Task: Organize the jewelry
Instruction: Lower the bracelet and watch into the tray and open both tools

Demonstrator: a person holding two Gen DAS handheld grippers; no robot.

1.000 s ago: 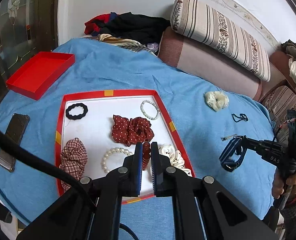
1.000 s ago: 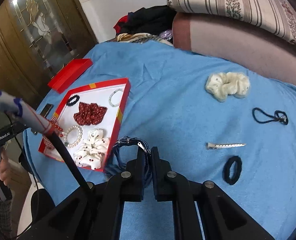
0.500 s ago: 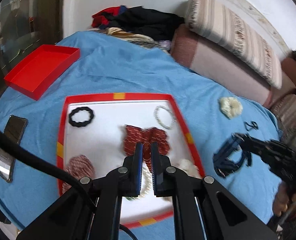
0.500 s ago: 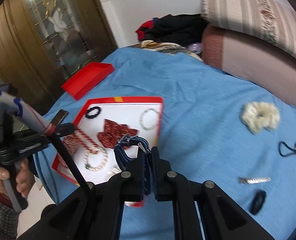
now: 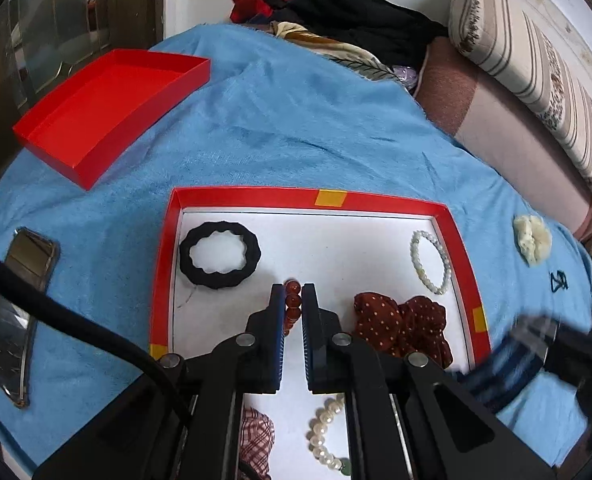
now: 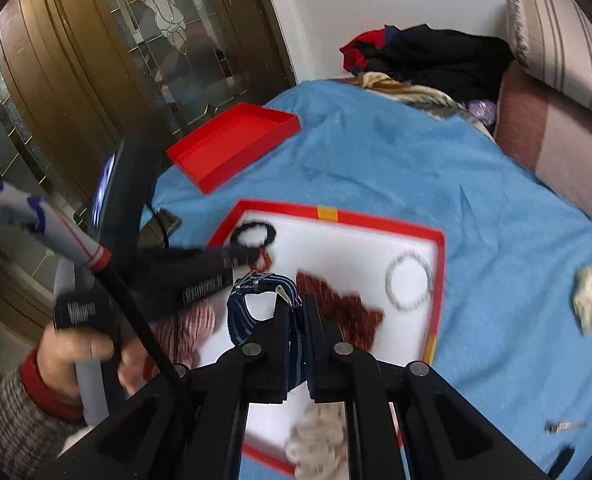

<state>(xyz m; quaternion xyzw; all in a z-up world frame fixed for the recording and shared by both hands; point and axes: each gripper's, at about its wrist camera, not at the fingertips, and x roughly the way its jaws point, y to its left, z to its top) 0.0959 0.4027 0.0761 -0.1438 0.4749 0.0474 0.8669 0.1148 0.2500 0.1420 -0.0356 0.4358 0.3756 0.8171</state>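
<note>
My left gripper (image 5: 292, 294) is shut on a red bead bracelet (image 5: 292, 300) and holds it over the red-rimmed white tray (image 5: 256, 195), near a black scrunchie (image 5: 220, 254). My right gripper (image 6: 296, 306) is shut on a blue striped watch strap (image 6: 240, 312) above the same tray (image 6: 375, 222). In the tray lie a small pearl bracelet (image 5: 431, 262), a red dotted scrunchie (image 5: 399, 330), a larger pearl bracelet (image 5: 323, 434) and a plaid scrunchie (image 5: 258, 436). The right gripper shows blurred at the tray's right edge (image 5: 511, 364).
A red box lid (image 5: 104, 110) lies at the far left of the blue cloth (image 5: 303, 128). A phone (image 5: 16, 312) lies left of the tray. A cream scrunchie (image 5: 532, 239), a black hair tie (image 5: 559, 281) and a metal clip (image 6: 565, 426) lie to the right. Sofa cushions stand behind.
Both grippers have moved forward and left over the tray. The left one now holds the red beads near the black scrunchie; the right one has carried the strap from the cloth to above the tray.
</note>
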